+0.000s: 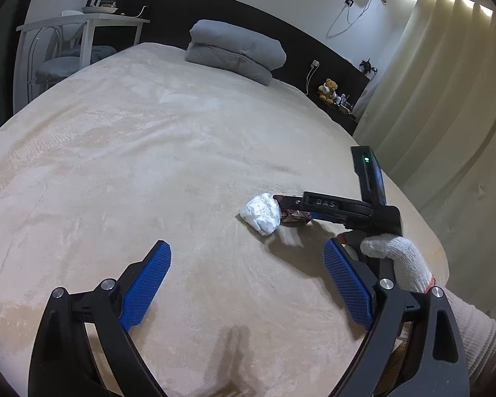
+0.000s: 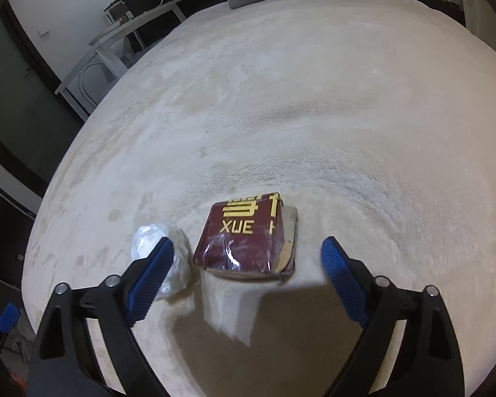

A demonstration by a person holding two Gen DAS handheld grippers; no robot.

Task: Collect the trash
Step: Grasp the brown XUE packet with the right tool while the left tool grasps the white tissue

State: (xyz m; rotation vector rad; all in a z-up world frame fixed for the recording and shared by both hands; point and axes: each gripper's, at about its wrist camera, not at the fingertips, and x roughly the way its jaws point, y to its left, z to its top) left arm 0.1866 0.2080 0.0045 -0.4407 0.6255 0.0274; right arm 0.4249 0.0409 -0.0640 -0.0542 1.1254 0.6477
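A crumpled white paper wad [image 1: 262,213] lies on the beige bed cover [image 1: 148,152]. Beside it lies a crushed dark red packet with yellow letters [image 2: 246,236], partly hidden in the left wrist view [image 1: 296,215] by the right gripper. My right gripper [image 2: 248,261] is open, its blue pads on either side of the red packet, just short of it; the white wad [image 2: 178,264] sits at its left pad. My left gripper [image 1: 248,264] is open and empty, hovering over the bed short of the wad.
A folded grey blanket [image 1: 234,51] lies at the head of the bed. A white side table [image 1: 82,29] stands at the far left, curtains [image 1: 446,99] at the right, and a teddy bear [image 1: 327,91] on the ledge behind the bed.
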